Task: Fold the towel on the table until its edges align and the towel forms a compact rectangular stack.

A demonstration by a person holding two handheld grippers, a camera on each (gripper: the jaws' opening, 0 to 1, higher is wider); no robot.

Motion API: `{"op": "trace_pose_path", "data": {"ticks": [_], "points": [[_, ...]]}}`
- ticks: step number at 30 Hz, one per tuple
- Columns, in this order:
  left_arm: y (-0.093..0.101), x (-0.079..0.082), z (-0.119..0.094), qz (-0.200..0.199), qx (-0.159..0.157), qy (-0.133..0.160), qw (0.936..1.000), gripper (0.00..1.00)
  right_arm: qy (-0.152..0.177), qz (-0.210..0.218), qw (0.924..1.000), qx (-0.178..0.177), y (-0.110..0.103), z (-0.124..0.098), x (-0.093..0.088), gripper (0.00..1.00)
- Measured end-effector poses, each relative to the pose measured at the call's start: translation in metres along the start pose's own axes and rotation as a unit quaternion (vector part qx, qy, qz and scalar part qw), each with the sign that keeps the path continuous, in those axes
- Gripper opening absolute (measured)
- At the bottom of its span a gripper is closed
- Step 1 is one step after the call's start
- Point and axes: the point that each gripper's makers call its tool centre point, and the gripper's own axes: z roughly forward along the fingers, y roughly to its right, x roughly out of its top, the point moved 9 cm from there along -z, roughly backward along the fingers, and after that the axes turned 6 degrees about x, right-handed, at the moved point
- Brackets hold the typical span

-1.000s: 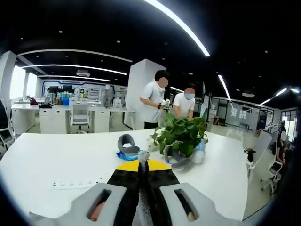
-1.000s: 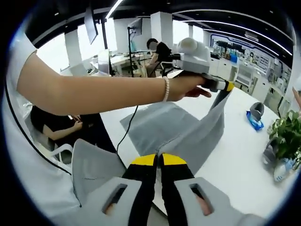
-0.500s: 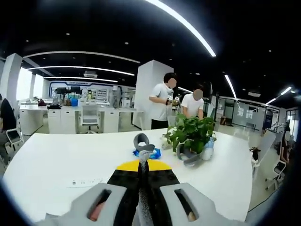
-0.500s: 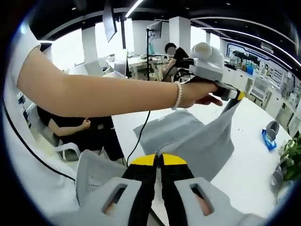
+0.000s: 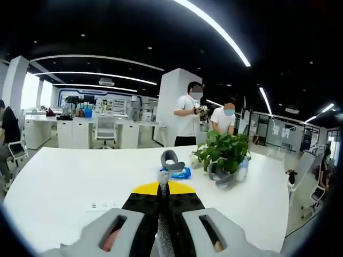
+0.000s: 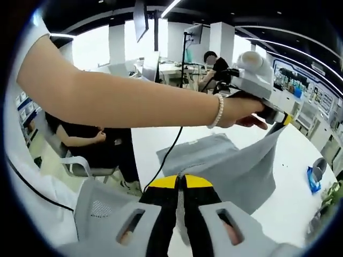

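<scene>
- Grey towel (image 6: 236, 171) is lifted off the white table (image 6: 289, 209): one corner pinched in your left gripper (image 6: 280, 119), a near edge pinched in your right gripper (image 6: 181, 184); the rest drapes down to a part lying flat on the tabletop near the table's edge.
- Left gripper view: jaws clenched on a thin strip of grey cloth (image 5: 163, 214) rising between the yellow-tipped jaws; the left gripper (image 5: 163, 188) points out across the table.
- Right gripper: jaws pressed together with the towel edge between them, grasp looks shallow.
- Risk: cloth slips from either pinch if you pull the two corners apart too hard; the fold would collapse unevenly.
- Risk: a black cable (image 6: 163, 160) hangs over the flat part of the towel, just beside your forearm (image 6: 123, 101); it could snag or drag under the fold.
- Risk: flat part lies close to the table's near edge; a tug toward you could slide it off.
- Open room: plenty of bare table ahead toward the potted plant (image 5: 225, 152), blue item (image 5: 176, 172) and grey headset-like thing (image 5: 169, 159); these sit well apart from the towel.
- Power strip (image 5: 104, 204) lies on the table in the left gripper view, keep clear when laying down.
- Judgement: first fold mid-carry, edges not yet aligned.
</scene>
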Motion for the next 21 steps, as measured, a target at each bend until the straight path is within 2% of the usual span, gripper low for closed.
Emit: {"op": "trace_pose_path", "data": {"ticks": [6,11,17,21], "points": [[-0.024,-0.014,-0.001,0.002,0.004,-0.010,0.9999,0.03,-0.009,0.002,0.9998,0.017,0.003,0.026,0.004,0.01],[-0.043,-0.031,-0.004,0.003,0.004,-0.018,0.9998,0.04,-0.026,0.008,0.9992,0.029,0.005,0.052,-0.001,0.01],[-0.067,-0.054,-0.004,-0.002,0.001,-0.031,0.9995,0.04,-0.046,-0.009,0.9981,0.040,0.004,0.077,-0.006,0.01],[-0.081,-0.069,-0.003,-0.003,0.004,-0.040,0.9992,0.04,-0.057,0.002,0.9968,0.056,0.010,0.098,-0.011,0.01]]}}
